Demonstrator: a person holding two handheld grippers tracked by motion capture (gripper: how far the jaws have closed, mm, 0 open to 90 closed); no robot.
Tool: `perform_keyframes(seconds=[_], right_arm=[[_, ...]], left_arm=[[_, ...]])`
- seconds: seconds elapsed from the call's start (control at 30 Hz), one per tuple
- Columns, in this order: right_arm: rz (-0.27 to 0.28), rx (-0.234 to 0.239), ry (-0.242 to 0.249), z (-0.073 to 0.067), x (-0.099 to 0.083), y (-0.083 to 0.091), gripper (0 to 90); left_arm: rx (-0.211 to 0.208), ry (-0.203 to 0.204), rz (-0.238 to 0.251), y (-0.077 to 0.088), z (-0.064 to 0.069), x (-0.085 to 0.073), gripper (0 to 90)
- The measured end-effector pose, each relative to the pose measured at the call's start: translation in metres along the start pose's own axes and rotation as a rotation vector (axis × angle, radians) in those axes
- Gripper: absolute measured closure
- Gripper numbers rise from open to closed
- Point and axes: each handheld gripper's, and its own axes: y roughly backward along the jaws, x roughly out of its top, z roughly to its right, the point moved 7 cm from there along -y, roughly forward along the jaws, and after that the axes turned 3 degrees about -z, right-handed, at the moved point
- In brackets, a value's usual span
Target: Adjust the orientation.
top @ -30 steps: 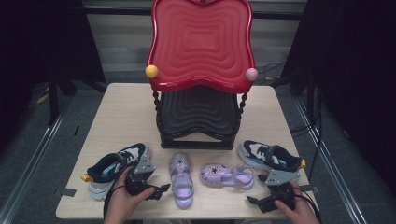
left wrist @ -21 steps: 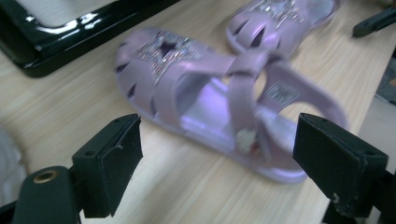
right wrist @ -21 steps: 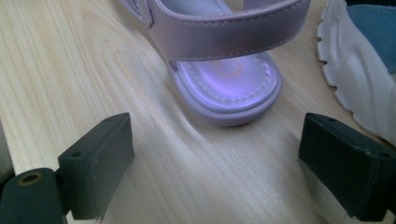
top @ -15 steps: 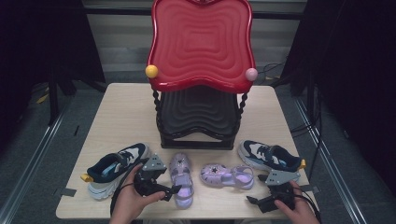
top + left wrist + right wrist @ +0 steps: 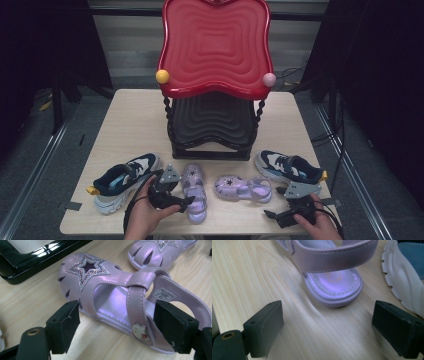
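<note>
The biggest risk I see is a bad bite on the left purple sandal: my left gripper straddles its middle, one pad on the near-left side by the toe cap, the other over the heel end, and the buckled strap lies loose between them. If I close here, the soft strap may fold and the glossy sole may slip or twist out as I lift, or the sandal may swing and knock the right purple sandal lying just beside it. The black lower tray of the rack stands close on the far side, so a hasty lift could bump it too. My left gripper's jaws are wide and have just been narrowing a little, the sandal between them, but neither pad presses on it yet as far as I can tell. My right gripper rests at the near right of the table, jaws wide apart and holding nothing, pointing at the heel of the right sandal with the white sole of the right blue sneaker near its right pad.
</note>
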Motion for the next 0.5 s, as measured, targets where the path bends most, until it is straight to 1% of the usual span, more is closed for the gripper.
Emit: perform_keyframes(seconds=[0.07,0.1,0.2,0.23,0.27,0.3,0.37,0.4,0.43,0.47,0.5], right_arm=[[0.0,0.0,0.001,0.0,0.0,0.0,9.5],[0.0,0.0,0.0,0.0,0.0,0.0,9.5],[0.0,0.0,0.0,0.0,0.0,0.0,9.5],[0.0,0.0,0.0,0.0,0.0,0.0,9.5],[0.0,0.0,0.0,0.0,0.0,0.0,9.5],[0.0,0.0,0.0,0.0,0.0,0.0,9.5],[0.0,0.0,0.001,0.0001,0.0,0.0,9.5],[0.0,0.0,0.001,0.0,0.0,0.0,9.5],[0.0,0.0,0.0,0.0,0.0,0.0,9.5],[0.0,0.0,0.001,0.0,0.0,0.0,9.5],[0.0,0.0,0.001,0.0,0.0,0.0,9.5]], left_arm=[[-0.002,0.004,-0.005,0.0007,-0.0006,-0.001,21.8],[-0.005,0.006,0.001,0.0008,-0.0006,-0.001,22.7],[0.005,0.001,-0.004,0.0022,-0.0016,-0.0018,26.8],[0.006,0.01,-0.005,0.0027,-0.0016,-0.0021,27.7],[0.006,0.01,-0.005,0.0027,-0.0016,-0.0021,28.5],[0.012,0.009,-0.011,0.0035,-0.0023,-0.0025,28.5],[0.02,-0.002,-0.011,0.0045,-0.004,-0.0028,31.3],[0.019,0.006,-0.014,0.0053,-0.0046,-0.0034,31.7],[0.02,0.011,-0.007,0.0056,-0.0054,-0.0035,31.8],[0.027,0.006,-0.01,0.0068,-0.0071,-0.004,32.0],[0.025,0.01,-0.007,0.0074,-0.0076,-0.0043,32.5]])
